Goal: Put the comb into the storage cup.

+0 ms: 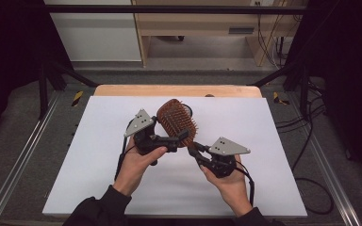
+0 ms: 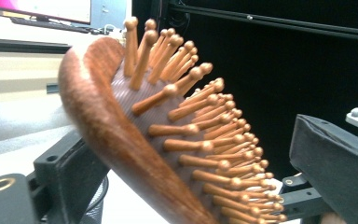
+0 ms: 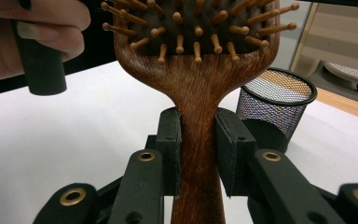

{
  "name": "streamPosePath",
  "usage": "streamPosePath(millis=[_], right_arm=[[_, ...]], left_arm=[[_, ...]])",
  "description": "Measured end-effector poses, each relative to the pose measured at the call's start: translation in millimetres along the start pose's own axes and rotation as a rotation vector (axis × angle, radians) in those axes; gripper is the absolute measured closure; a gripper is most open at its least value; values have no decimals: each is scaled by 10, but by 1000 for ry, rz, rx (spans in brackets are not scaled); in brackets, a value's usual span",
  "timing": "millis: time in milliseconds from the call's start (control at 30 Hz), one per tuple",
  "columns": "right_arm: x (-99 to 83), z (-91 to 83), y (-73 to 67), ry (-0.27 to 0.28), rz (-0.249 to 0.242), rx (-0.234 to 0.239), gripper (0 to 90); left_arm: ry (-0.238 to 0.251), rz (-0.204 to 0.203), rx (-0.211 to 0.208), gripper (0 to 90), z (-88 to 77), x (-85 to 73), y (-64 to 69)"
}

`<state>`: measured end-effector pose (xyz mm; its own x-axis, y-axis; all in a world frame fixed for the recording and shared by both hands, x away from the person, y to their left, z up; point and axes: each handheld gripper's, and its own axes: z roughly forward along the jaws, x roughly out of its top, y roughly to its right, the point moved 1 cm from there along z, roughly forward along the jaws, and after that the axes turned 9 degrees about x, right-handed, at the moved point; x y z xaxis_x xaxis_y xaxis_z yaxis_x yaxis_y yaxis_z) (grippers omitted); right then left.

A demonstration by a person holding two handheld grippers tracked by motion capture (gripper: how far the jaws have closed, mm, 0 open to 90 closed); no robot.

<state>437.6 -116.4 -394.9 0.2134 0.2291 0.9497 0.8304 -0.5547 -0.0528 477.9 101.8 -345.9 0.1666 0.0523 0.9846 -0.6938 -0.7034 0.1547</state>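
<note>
High view: both hands rise from the bottom edge, meeting mid-frame above the white table (image 1: pixel 99 155). The wooden hairbrush (image 1: pixel 176 122) slants from lower right to upper left, bristles facing up. The right gripper (image 1: pixel 192 147) pinches its handle tight. The left gripper (image 1: pixel 181 136) straddles the brush head, jaws spread wide.

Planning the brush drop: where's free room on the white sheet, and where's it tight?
Free: the white sheet left of the left gripper, and its right part beyond the right gripper. Tight: the centre, where the hairbrush sits between both grippers, with the mesh cup just behind it.
</note>
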Motion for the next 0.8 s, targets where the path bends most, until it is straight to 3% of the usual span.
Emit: streamPosePath(millis=[200,500,700,800], right_arm=[[-16,12,7,-3,-4,-9,729],[-42,43,11,-13,-20,-43,729],[-60,63,15,-10,-12,-50,729],[-75,77,16,-18,-10,-54,729]], left_arm=[[-9,-35,9,135,14,15,-21],[-27,-157,21,253,53,41,-86],[-52,-194,43,351,65,56,-101],[-68,-236,15,400,66,67,-111]])
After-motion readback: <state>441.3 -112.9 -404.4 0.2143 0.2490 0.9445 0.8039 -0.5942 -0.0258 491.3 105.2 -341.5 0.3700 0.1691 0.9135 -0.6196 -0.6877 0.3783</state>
